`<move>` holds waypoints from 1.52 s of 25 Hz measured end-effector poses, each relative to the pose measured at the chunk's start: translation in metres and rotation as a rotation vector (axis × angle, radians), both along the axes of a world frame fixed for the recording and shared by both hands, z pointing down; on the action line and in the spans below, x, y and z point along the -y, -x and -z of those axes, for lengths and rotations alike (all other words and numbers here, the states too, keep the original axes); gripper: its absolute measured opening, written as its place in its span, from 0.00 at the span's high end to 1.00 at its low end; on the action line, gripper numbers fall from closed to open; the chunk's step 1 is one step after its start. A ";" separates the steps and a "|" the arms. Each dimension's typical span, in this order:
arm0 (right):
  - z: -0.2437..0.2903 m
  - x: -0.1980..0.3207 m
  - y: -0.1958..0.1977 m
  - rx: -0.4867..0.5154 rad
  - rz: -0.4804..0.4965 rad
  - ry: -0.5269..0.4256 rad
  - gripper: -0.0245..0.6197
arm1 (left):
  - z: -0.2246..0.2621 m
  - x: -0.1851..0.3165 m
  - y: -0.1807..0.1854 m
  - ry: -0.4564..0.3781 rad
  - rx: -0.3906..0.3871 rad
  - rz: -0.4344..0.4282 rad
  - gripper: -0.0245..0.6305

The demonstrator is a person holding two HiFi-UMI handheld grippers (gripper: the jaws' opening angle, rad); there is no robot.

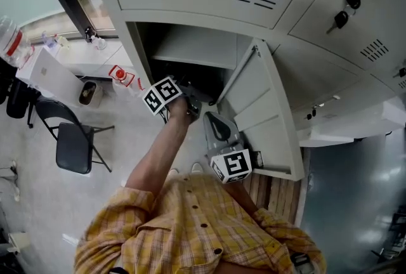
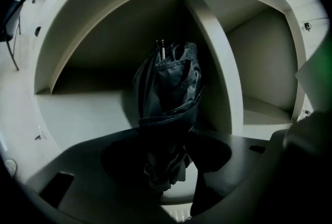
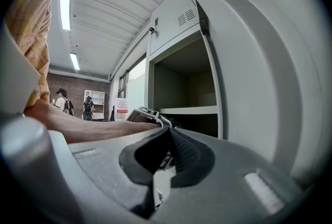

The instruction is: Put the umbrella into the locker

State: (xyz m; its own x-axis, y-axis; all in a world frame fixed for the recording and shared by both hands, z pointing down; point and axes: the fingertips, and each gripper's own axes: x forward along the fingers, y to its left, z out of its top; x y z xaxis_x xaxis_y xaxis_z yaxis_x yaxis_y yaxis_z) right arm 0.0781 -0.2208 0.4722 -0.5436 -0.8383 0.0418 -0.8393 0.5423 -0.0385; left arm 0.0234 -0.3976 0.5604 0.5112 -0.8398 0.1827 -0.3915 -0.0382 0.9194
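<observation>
The left gripper (image 2: 165, 168) is clamping its jaws around the bunched lower end of the folded dark umbrella (image 2: 168, 88), with fabric squeezed between them. The umbrella's long axis is running straight ahead of these jaws, along the gripper's own line, and its far end, with 2 metal rib tips showing, is pointing deeper into the open locker (image 1: 190, 44). In the head view this gripper (image 1: 189, 105) is reaching through the opening just under the inner shelf (image 3: 189, 110), so the umbrella is lying inside the lower compartment. Whether its far end is touching the back wall or the floor cannot be told. Release looks like the next step, and it depends on that contact.

The right gripper (image 3: 167, 141) is holding its jaws pressed together on nothing. It is waiting outside the locker (image 1: 219, 128), just beside the open door (image 1: 269, 108), behind and to the right of the left one, so the left gripper is the nearer.

No brand or readable writing is showing. Only the black-and-white square markers on the gripper cubes are visible.
</observation>
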 end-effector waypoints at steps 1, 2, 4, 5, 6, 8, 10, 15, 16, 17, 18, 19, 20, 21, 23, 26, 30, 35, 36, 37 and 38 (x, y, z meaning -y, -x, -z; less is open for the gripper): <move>0.000 0.000 -0.002 -0.003 -0.003 0.000 0.97 | -0.002 0.002 0.002 0.004 -0.014 0.002 0.63; -0.002 0.000 -0.002 -0.006 -0.003 0.004 0.97 | -0.002 0.003 0.004 0.002 -0.021 0.005 0.63; -0.005 0.000 -0.001 -0.011 0.003 0.011 0.97 | -0.003 0.005 0.009 -0.008 -0.022 0.012 0.63; -0.005 0.000 0.000 -0.011 0.005 0.011 0.97 | -0.003 0.007 0.011 -0.008 -0.028 0.016 0.63; -0.004 0.000 0.001 -0.011 0.007 0.010 0.97 | -0.004 0.009 0.013 -0.004 -0.040 0.022 0.63; -0.003 0.001 0.002 -0.012 0.009 0.006 0.97 | -0.004 0.011 0.017 0.004 -0.068 0.039 0.63; -0.003 0.002 0.003 -0.013 0.012 0.005 0.97 | -0.005 0.013 0.021 0.008 -0.086 0.057 0.63; -0.002 0.003 0.004 -0.016 0.012 0.003 0.97 | -0.006 0.016 0.018 0.019 -0.111 0.063 0.63; -0.002 0.004 0.004 -0.016 0.011 0.004 0.97 | -0.007 0.016 0.017 0.020 -0.119 0.066 0.63; -0.002 0.004 0.004 -0.016 0.010 0.004 0.97 | -0.007 0.016 0.016 0.022 -0.131 0.072 0.62; -0.002 0.004 0.004 -0.016 0.009 0.004 0.97 | -0.007 0.017 0.015 0.025 -0.147 0.083 0.61; -0.002 0.004 0.004 -0.017 0.009 0.003 0.97 | -0.008 0.017 0.015 0.027 -0.165 0.095 0.60; -0.002 0.004 0.004 -0.018 0.008 0.003 0.97 | -0.007 0.018 0.016 0.023 -0.182 0.104 0.59; -0.002 0.004 0.004 -0.018 0.008 0.002 0.97 | -0.005 0.019 0.015 0.006 -0.195 0.105 0.59; -0.002 0.004 0.003 -0.019 0.007 0.002 0.97 | 0.009 0.022 0.012 -0.061 -0.190 0.068 0.61; -0.002 0.003 0.002 -0.019 0.003 0.001 0.97 | 0.031 0.025 0.005 -0.114 -0.171 0.018 0.68; 0.000 0.001 0.002 -0.019 0.004 -0.003 0.97 | 0.028 0.018 0.004 -0.090 -0.205 0.020 0.71; 0.001 -0.001 0.003 -0.022 0.004 -0.005 0.97 | 0.022 0.012 0.004 -0.088 -0.217 0.008 0.77; 0.000 -0.001 0.003 -0.022 0.004 -0.005 0.97 | 0.022 0.011 0.005 -0.090 -0.218 0.007 0.78; 0.001 -0.001 0.003 -0.024 0.004 -0.005 0.97 | 0.023 0.011 0.006 -0.093 -0.217 0.007 0.80; 0.001 -0.002 0.003 -0.025 0.004 -0.005 0.97 | 0.024 0.010 0.006 -0.095 -0.216 0.006 0.82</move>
